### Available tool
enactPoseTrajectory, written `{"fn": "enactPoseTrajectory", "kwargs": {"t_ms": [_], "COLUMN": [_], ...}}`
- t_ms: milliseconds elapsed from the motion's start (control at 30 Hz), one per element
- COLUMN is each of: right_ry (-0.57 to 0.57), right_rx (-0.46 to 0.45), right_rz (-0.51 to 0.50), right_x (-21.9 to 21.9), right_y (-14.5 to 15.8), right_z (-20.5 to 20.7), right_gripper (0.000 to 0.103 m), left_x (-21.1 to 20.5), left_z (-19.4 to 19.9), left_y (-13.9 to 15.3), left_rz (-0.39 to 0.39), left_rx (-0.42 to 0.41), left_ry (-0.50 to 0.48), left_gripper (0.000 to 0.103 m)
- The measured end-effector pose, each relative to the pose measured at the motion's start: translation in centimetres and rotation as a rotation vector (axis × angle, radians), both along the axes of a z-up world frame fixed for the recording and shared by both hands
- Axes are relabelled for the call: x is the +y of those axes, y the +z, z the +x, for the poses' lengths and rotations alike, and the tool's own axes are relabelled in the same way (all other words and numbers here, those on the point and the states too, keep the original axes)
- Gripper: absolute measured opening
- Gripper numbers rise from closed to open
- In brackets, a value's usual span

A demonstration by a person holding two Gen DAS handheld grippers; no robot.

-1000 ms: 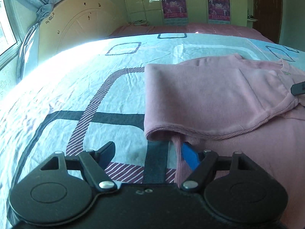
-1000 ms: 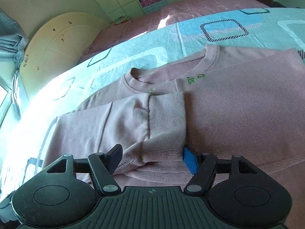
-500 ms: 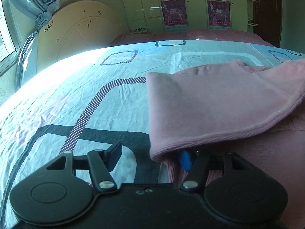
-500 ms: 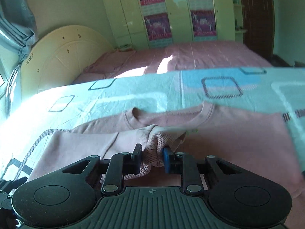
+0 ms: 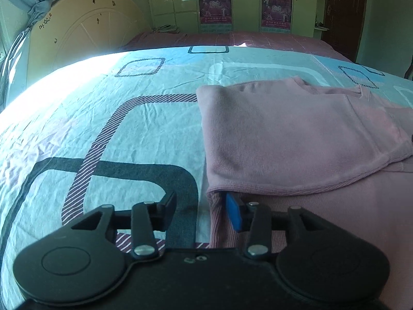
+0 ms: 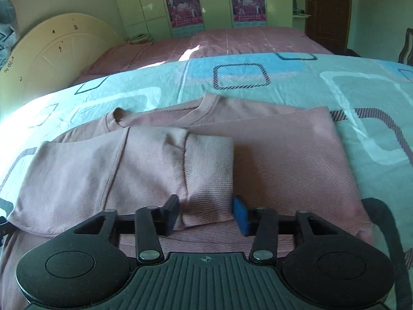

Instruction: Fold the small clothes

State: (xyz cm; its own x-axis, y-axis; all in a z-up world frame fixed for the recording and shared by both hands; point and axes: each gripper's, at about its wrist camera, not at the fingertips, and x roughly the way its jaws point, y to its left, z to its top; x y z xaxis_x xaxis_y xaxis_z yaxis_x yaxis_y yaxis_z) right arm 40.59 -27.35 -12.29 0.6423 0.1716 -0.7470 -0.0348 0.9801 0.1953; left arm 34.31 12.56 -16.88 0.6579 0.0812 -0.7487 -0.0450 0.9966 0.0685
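Left gripper (image 5: 201, 210) parted at the left fold of the pink sweater (image 5: 284, 142) spread on the bed sheet (image 5: 103, 129), gripping nothing. Right gripper (image 6: 206, 213) opening around the folded-in cuff (image 6: 209, 170); best withdrawn low and straight, leaving the sleeve flat.

The left wrist camera sits just behind its black two-finger gripper (image 5: 201, 208) and looks forward and downward, very near the patterned light-blue bed sheet (image 5: 108, 129). The folded pink knit sweater (image 5: 296, 139) fills the side toward 3 o'clock.

The right wrist camera sits just behind its own black gripper (image 6: 206, 213), also tilted downward and close above the same sweater (image 6: 284, 160), which here lies in the centre.

Both views face the same way and share the sweater, the sheet, the cream round headboard (image 5: 82, 33) at 10 o'clock and the green wardrobe with posters (image 6: 185, 7) at 12 o'clock.
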Motion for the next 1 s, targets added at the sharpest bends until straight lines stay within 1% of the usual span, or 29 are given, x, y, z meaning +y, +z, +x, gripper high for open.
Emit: {"fn": "enactPoseTrajectory", "kwargs": {"t_ms": [33, 67, 133, 200, 300, 367, 433, 500, 533, 567, 600, 667, 700, 800, 833, 900, 933, 1000], "right_ry": [-0.014, -0.026, -0.032, -0.033, -0.044, -0.053, -0.061, -0.069, -0.062, -0.052, -0.038, -0.017, -0.009, -0.023, -0.036, -0.043, -0.031, -0.032], "right_rx": [-0.009, -0.021, -0.031, -0.015, 0.005, 0.042, 0.079, 0.084, 0.083, 0.09, 0.1, 0.087, 0.067, -0.044, -0.065, -0.058, -0.023, 0.04], "right_rz": [0.009, 0.016, 0.016, 0.025, 0.062, 0.085, 0.141, 0.161, 0.169, 0.171, 0.175, 0.162, 0.15, 0.114, 0.103, 0.037, 0.001, -0.009], "right_x": [-0.7, -1.2, -1.6, -1.5, -1.3, -1.2, -1.3, -1.1, -0.9, -0.7, -0.4, 0.0, 0.1, -0.5, -0.9, -0.9, -0.7, -0.6], "right_y": [0.4, 0.8, 1.1, 0.6, -0.4, -1.4, -2.4, -2.8, -2.8, -2.7, -2.6, -2.2, -1.7, 0.5, 1.0, 0.6, -0.2, -1.8], "right_z": [0.0, 0.0, 0.6, 1.8, 3.7, 5.0, 6.1, 6.7, 6.7, 6.7, 6.7, 6.1, 5.6, 4.0, 3.6, 3.5, 3.9, 4.6], "right_gripper": [0.061, 0.061, 0.062, 0.062, 0.062, 0.061, 0.061, 0.061, 0.055, 0.024, 0.012, 0.011, 0.011, 0.01, 0.01, 0.01, 0.01, 0.01], "left_x": [0.5, 0.8, 1.2, 1.1, 0.9, 0.6, 0.4, 0.1, -0.1, -0.3, -0.3, -0.3, -0.3, -0.3, -0.3, -0.3, -0.3, -0.4], "left_z": [-0.4, -0.6, -0.1, 1.9, 5.3, 7.3, 8.8, 10.0, 10.5, 11.0, 11.4, 11.9, 12.1, 12.5, 12.6, 12.9, 13.1, 13.3], "left_y": [0.6, 1.1, 2.0, 2.2, 1.5, 0.8, 0.3, -0.3, -0.5, -0.8, -1.2, -1.7, -1.8, -1.9, -1.9, -2.1, -2.3, -2.3], "left_rz": [-0.02, -0.032, -0.065, -0.097, -0.139, -0.143, -0.144, -0.156, -0.151, -0.144, -0.139, -0.138, -0.138, -0.137, -0.136, -0.136, -0.132, -0.124], "left_rx": [-0.015, -0.033, -0.052, -0.045, -0.025, -0.022, -0.016, -0.016, -0.015, -0.01, -0.004, 0.005, 0.003, -0.008, -0.008, -0.005, -0.004, -0.007], "left_ry": [0.019, 0.034, 0.057, 0.07, 0.101, 0.115, 0.127, 0.134, 0.134, 0.134, 0.139, 0.15, 0.156, 0.163, 0.163, 0.165, 0.166, 0.167], "left_gripper": [0.064, 0.071, 0.071, 0.07, 0.068, 0.067, 0.064, 0.062, 0.062, 0.06, 0.06, 0.06, 0.06, 0.061, 0.061, 0.066, 0.066, 0.067]}}
